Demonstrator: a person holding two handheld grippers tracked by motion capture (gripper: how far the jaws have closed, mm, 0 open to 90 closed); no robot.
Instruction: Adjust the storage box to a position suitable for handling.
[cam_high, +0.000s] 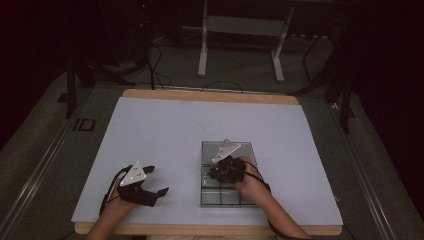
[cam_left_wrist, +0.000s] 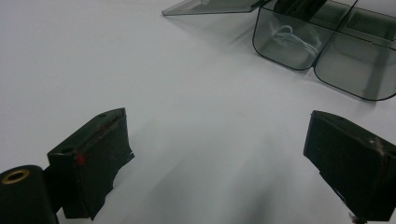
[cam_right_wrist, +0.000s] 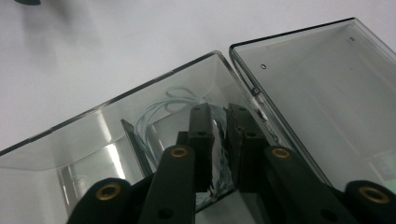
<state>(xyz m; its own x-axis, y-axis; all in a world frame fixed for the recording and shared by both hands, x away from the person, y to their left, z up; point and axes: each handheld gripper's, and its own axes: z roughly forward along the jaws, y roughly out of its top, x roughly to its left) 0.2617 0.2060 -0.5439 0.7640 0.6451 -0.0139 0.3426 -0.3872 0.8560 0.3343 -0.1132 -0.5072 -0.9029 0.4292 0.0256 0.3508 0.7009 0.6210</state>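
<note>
— Nearest to us are the person's two hands at the table's front edge, one gripper in each. The left gripper (cam_high: 150, 186) rests on the pale mat (cam_high: 165, 130), jaws spread wide with only bare mat between them.

— Parked out of the way, I'd guess. And the right gripper (cam_right_wrist: 219, 140)?

— It's dipped into the clear plastic box (cam_high: 226, 192), in the corner compartment by the hinge. The jaws stand close together with a narrow gap; a coil of thin pale cord (cam_right_wrist: 161, 112) lies just ahead of and below the tips. Whether the pads pinch any of it, I can't tell.

— Why is the lid (cam_high: 228, 151) lying flat?

— Folded back beyond the gripper, so the compartments stay reachable from above.

— Count it up?

— One box, one lid, one coil, two grippers. I can make out at least four compartments; the rest sit under the hand.
</note>
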